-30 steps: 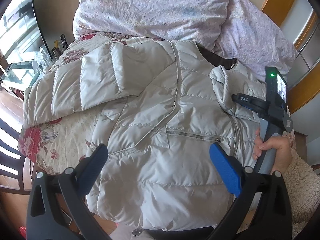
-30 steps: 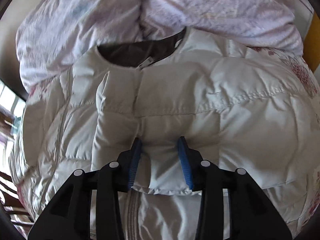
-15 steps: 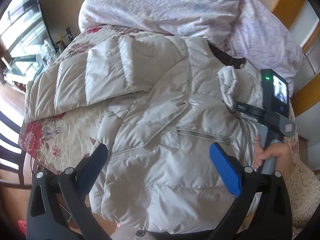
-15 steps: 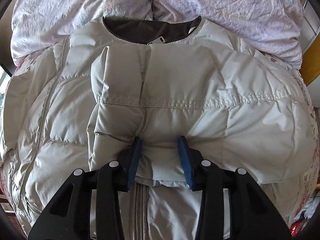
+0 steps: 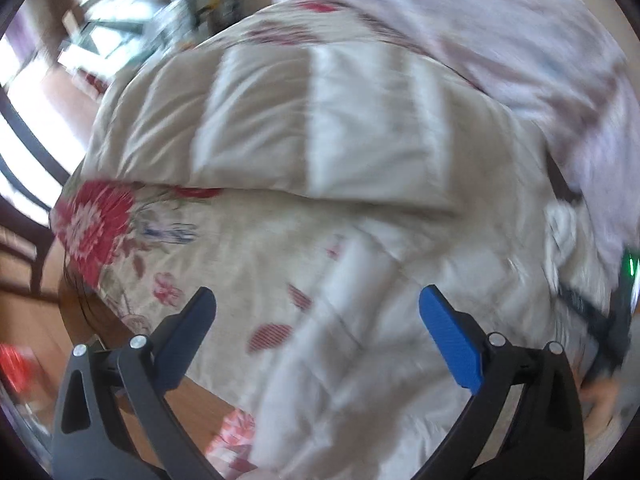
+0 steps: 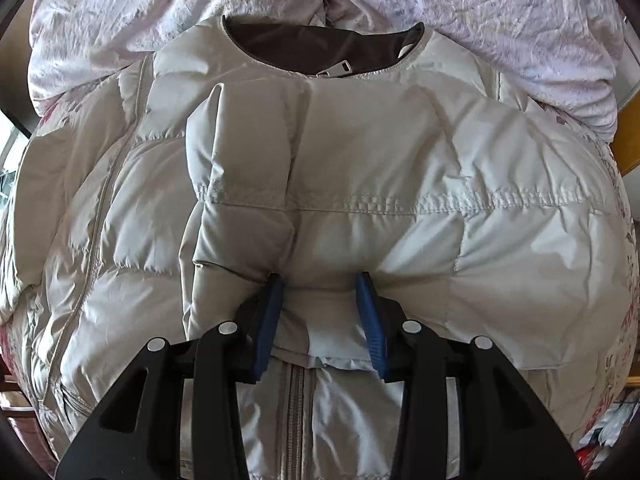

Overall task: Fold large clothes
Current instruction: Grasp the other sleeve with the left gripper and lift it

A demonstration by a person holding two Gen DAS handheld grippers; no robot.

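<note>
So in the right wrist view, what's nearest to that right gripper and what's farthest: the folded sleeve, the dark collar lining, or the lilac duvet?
1. Folded sleeve: pinched between the right gripper fingers, lying across the jacket's chest.
2. Dark collar lining: beyond the sleeve, at the jacket's neck, top centre.
3. Lilac duvet: farthest, bunched behind the collar along the top.

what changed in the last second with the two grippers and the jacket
The left gripper, open and empty, swung left toward the outstretched sleeve and floral bedspread; its view is motion-blurred. The right gripper stayed shut on the folded sleeve atop the jacket.
</note>
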